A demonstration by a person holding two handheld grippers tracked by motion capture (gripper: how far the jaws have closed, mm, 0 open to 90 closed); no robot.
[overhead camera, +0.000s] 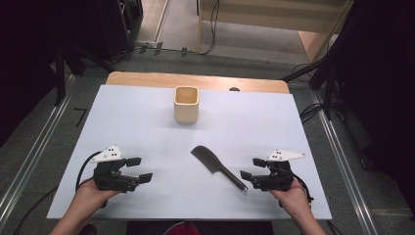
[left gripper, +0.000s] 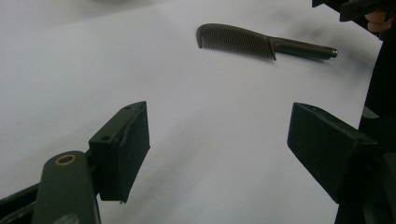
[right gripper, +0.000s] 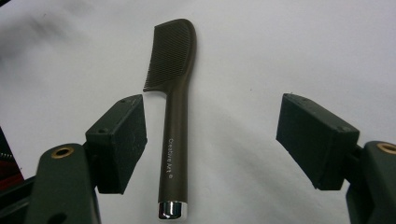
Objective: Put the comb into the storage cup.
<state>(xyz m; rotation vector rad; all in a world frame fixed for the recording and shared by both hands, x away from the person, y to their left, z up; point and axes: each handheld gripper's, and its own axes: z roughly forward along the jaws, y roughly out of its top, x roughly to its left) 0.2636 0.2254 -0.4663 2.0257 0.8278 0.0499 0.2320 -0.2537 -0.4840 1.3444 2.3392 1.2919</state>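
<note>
Comb: dark brown plastic comb [overhead camera: 217,168] with a long handle and a small silver cap, lying flat on the white worktop [overhead camera: 147,127], toward the near edge and a little right of the middle. Nothing lifts it yet.

Left gripper: the left gripper [overhead camera: 139,170] rests near the near-left corner, held in the person's left hand [overhead camera: 90,196]. Its jaws stand spread wide with only bare worktop between them. In the left gripper view the comb [left gripper: 243,41] lies well apart, farther off toward the right.

Comb lie: toothed end points away toward the far edge and slightly left, capped handle end points to the near-right corner, just beside the right gripper's jaws.

Cup: pale beige square cup [overhead camera: 186,104] stands upright near the middle of the far edge, well apart from the comb, and looks empty as far as the high view shows.

Right gripper: the right gripper [overhead camera: 252,169] sits toward the near-right corner in the right hand [overhead camera: 293,196]. Its jaws are spread wide. In the right gripper view the comb handle [right gripper: 176,149] runs up between them, closer to the left pad, with neither pad touching it.

Done: the right gripper is lined up on the handle, judging by that view.

Left to do: closing on the handle, lifting, and probably carrying the comb to the cup. By my reading, the work is only at its start.
</note>
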